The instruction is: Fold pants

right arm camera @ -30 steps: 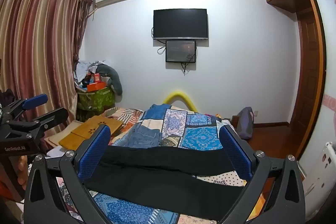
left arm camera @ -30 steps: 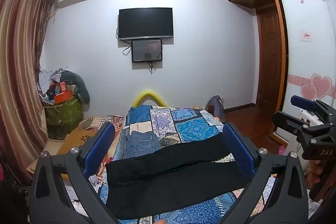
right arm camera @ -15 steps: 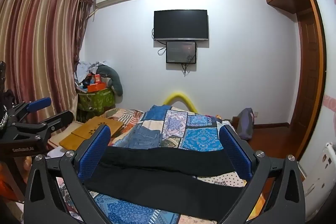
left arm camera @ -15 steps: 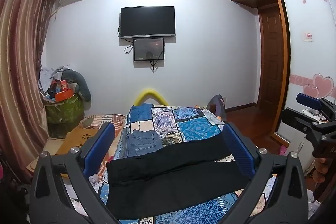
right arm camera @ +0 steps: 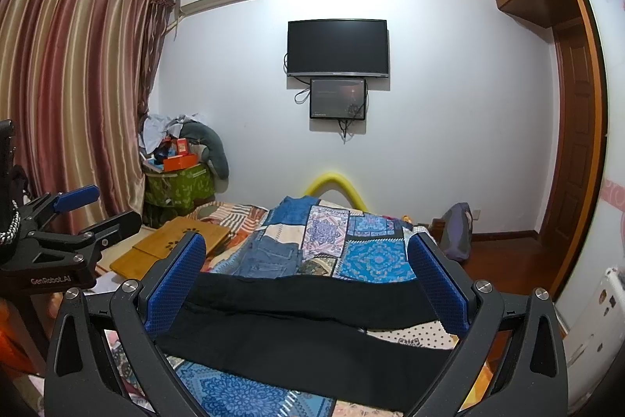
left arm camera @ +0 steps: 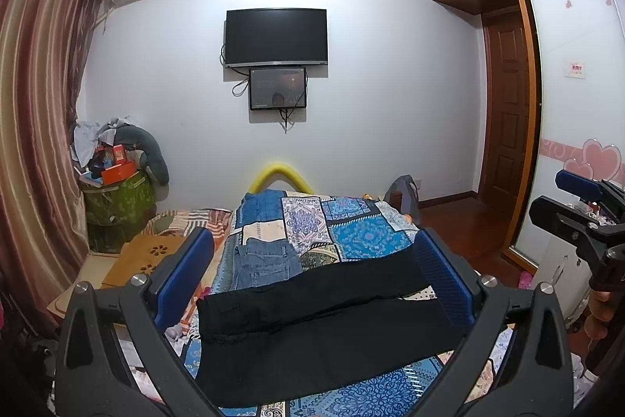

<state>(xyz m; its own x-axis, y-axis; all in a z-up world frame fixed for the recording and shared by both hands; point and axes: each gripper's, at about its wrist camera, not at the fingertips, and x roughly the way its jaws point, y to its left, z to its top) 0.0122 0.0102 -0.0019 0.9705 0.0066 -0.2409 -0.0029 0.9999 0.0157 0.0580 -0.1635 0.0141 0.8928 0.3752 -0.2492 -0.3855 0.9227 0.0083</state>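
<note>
Black pants (left arm camera: 312, 331) lie spread flat across the near end of the bed, their two legs running sideways; they show again in the right wrist view (right arm camera: 304, 331). My left gripper (left arm camera: 310, 249) hovers above them, open, with nothing between its blue pads. My right gripper (right arm camera: 306, 249) is open and empty too, also held over the pants. Each tool appears at the edge of the other's view: the right gripper (left arm camera: 578, 206) at far right, the left gripper (right arm camera: 78, 210) at far left. Neither touches the cloth.
Folded blue jeans (left arm camera: 265, 260) rest on the patchwork quilt (left arm camera: 363, 233) just beyond the pants. A wooden lap table (left arm camera: 144, 256) and a cluttered green bin (left arm camera: 117, 206) stand left of the bed by the curtain. A wardrobe and a door (left arm camera: 508, 112) are on the right.
Both grippers have drifted only slightly and stay open. The pants lie as before.
</note>
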